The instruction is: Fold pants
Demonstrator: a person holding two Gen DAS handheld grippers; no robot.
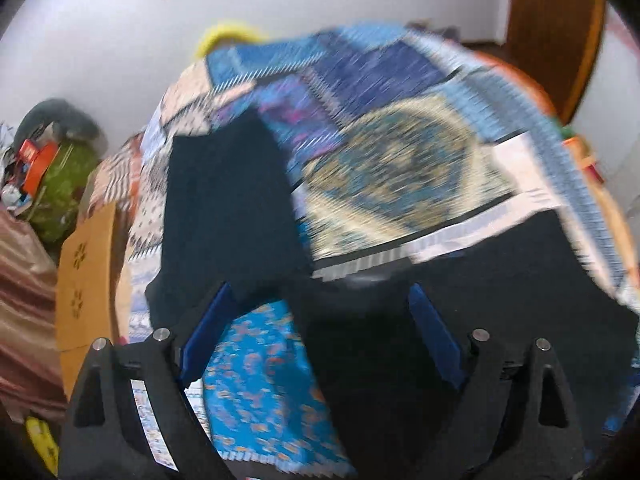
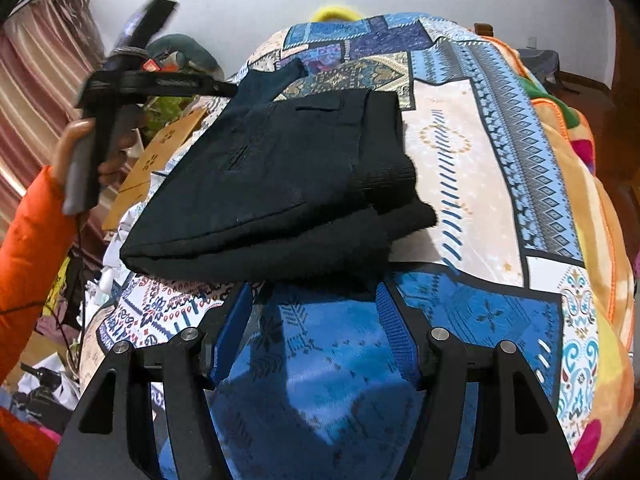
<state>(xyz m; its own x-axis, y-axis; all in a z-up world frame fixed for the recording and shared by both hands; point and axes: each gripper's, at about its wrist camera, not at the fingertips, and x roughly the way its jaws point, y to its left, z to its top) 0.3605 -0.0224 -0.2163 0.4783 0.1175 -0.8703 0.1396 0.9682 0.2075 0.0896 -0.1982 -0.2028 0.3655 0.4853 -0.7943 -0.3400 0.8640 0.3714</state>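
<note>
1. While the dark pants [image 2: 280, 184] lay folded in a stack on the patterned bedspread [image 2: 472, 168] at the centre of the right wrist frame, we kept our right gripper [image 2: 314, 312] spread just below their near edge, pinching nothing.
2. Our left gripper [image 1: 320, 312] was spread over the blurred pants [image 1: 224, 208].
3. Our left hand [image 2: 86, 148] sat at the frame's left.

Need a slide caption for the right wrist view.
Open right tool faces folded dark pants on a patterned blanket; left tool at their far edge.
</note>
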